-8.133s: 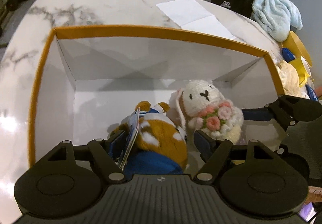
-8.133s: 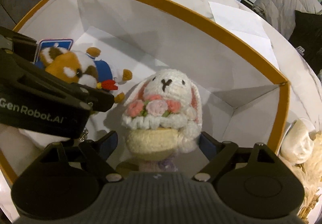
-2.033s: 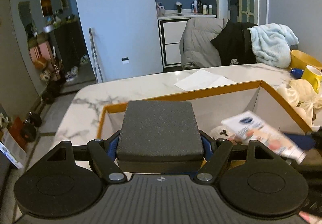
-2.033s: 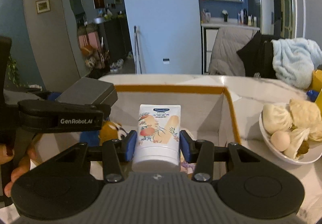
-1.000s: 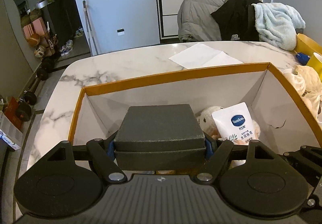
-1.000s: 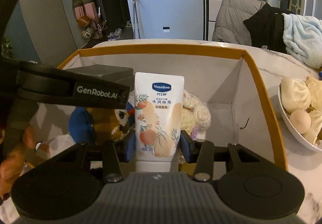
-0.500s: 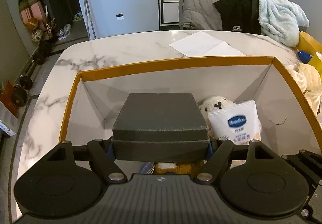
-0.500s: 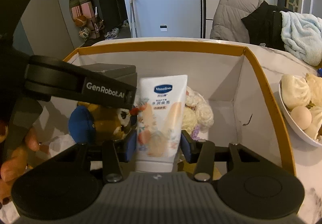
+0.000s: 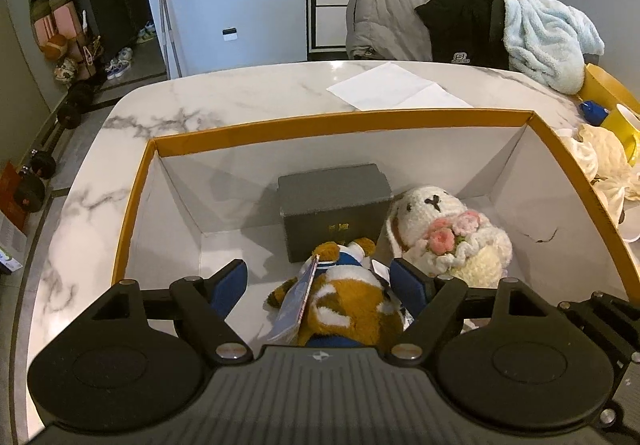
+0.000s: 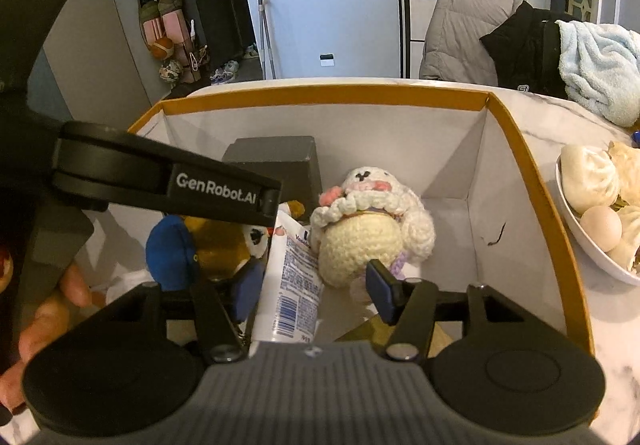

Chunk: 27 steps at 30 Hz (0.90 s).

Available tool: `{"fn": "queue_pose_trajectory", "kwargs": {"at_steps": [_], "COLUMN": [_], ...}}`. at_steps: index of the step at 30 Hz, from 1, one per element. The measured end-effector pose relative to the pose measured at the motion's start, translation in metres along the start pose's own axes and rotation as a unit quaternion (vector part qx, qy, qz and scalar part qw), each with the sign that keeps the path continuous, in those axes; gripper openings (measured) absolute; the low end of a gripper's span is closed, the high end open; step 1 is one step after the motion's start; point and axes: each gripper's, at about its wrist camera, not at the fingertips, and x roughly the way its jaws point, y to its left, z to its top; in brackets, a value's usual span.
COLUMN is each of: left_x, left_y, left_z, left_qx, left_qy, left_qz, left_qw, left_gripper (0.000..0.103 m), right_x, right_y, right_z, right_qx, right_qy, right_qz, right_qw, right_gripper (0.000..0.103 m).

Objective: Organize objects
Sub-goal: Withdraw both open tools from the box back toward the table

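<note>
A white cardboard box with an orange rim (image 9: 340, 125) (image 10: 320, 95) holds a dark grey case (image 9: 334, 205) (image 10: 276, 161) by its far wall. A white crochet bunny (image 9: 448, 233) (image 10: 368, 233) and a brown plush toy (image 9: 348, 305) (image 10: 212, 241) lie in it too. My left gripper (image 9: 320, 285) hangs over the plush, its jaws opening with nothing gripped. My right gripper (image 10: 314, 291) is opening. A white lotion tube (image 10: 292, 277) leans loose between its fingers against the left one, clear of the right pad.
A bowl (image 10: 576, 241) of buns and an egg stands right of the box. A sheet of paper (image 9: 396, 87) lies on the marble table beyond it, a yellow cup (image 9: 624, 125) at far right. A person's hand (image 10: 52, 309) holds the left gripper.
The grey case has left the left jaws and now rests at the back of the box. The right jaws have parted and the tube has tipped left and slid down.
</note>
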Motion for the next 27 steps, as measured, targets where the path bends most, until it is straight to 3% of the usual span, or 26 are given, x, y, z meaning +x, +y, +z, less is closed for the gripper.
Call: {"fn": "queue_pose_trajectory", "kwargs": {"at_steps": [27], "left_x": [-0.035], "left_y": [-0.003], "left_z": [-0.005], "left_qx": [-0.023], "left_qy": [-0.036], "left_qz": [0.008], "left_qw": [0.9991], "left_gripper": [0.093], "right_x": [-0.033], "right_y": [0.009], "right_z": [-0.004], "right_qx": [-0.014], "right_qy": [-0.029], "right_qz": [-0.002], "right_qw": [0.999], "right_gripper": [0.071]}}
